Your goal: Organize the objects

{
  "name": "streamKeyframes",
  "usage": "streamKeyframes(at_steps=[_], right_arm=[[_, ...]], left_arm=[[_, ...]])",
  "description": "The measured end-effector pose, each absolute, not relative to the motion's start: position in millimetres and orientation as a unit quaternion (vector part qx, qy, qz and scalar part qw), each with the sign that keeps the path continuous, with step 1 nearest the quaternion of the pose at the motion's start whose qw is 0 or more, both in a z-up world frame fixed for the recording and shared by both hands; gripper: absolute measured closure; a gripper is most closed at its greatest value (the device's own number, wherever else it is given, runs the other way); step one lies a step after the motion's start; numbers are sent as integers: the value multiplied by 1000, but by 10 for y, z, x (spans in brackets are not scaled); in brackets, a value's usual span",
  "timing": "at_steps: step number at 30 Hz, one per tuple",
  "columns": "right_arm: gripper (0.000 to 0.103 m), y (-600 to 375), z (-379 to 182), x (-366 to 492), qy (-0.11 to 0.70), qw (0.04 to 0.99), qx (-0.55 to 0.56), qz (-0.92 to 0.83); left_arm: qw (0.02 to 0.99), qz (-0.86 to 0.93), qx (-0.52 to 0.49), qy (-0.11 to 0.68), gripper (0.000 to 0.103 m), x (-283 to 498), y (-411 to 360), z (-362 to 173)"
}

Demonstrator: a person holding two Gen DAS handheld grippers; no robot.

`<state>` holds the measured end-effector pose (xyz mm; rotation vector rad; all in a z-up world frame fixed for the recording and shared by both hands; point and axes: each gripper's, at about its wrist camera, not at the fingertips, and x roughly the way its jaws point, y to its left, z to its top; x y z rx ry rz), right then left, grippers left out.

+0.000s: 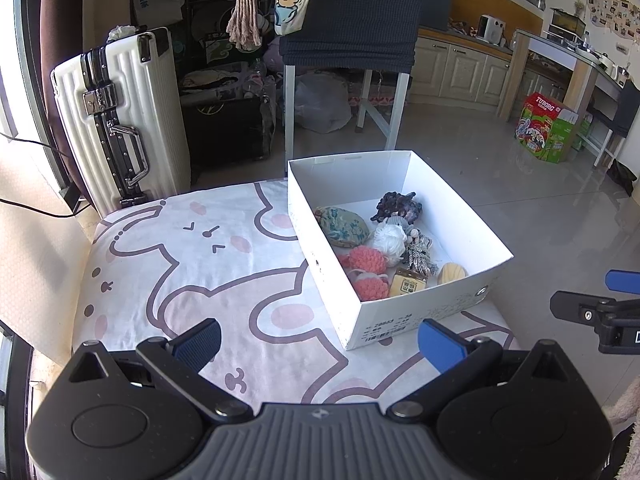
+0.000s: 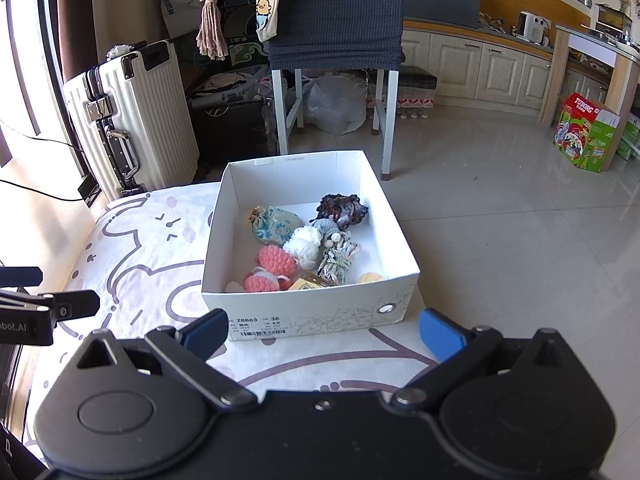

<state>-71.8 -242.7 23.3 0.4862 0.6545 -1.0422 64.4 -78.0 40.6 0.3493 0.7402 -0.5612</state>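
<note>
A: White cardboard box [image 2: 308,308] sits at 12 o'clock of the right gripper [image 2: 324,334], on the printed cloth [image 1: 192,280]; knit bits inside.
B: Nothing left out, so check, don't grab. Hands?
A: Left gripper [image 1: 320,340] low, box at 1 o'clock. Both w/ jaws spread wide, holding nothing.

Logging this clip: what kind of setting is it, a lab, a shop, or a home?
Most likely a lived-in home, an open living and kitchen area. A white suitcase stands by the window, cream kitchen cabinets line the far wall, and the white box of small items sits on a cartoon-print cover.
</note>
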Motion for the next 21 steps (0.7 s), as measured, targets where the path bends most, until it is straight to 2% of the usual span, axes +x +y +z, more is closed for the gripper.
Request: streamKeyframes(at_steps=[21], right_arm=[[0, -2428, 233, -718, 304, 789, 226, -484]], left_arm=[[877, -275, 168, 356, 0, 641, -777, 399]])
